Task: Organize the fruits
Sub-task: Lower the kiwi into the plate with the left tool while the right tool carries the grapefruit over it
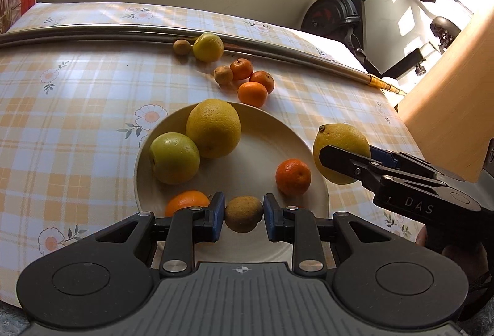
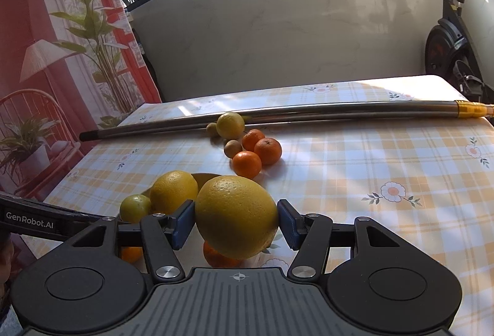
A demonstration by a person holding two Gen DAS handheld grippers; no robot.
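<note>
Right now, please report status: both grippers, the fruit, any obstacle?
Left gripper shut on small brown fruit. Right gripper shut on large yellow citrus, at cream plate edge. No obstacle.

Bare tablecloth (image 2: 386, 157) lies open rightward; a metal pole (image 2: 308, 110) and loose fruit cluster (image 2: 247, 150) bar the far side

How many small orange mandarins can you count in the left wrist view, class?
5. Two lie on the plate: one at its right, one near the left tool, partly hidden. Three cluster on the tablecloth beyond. More could be hidden.
</note>
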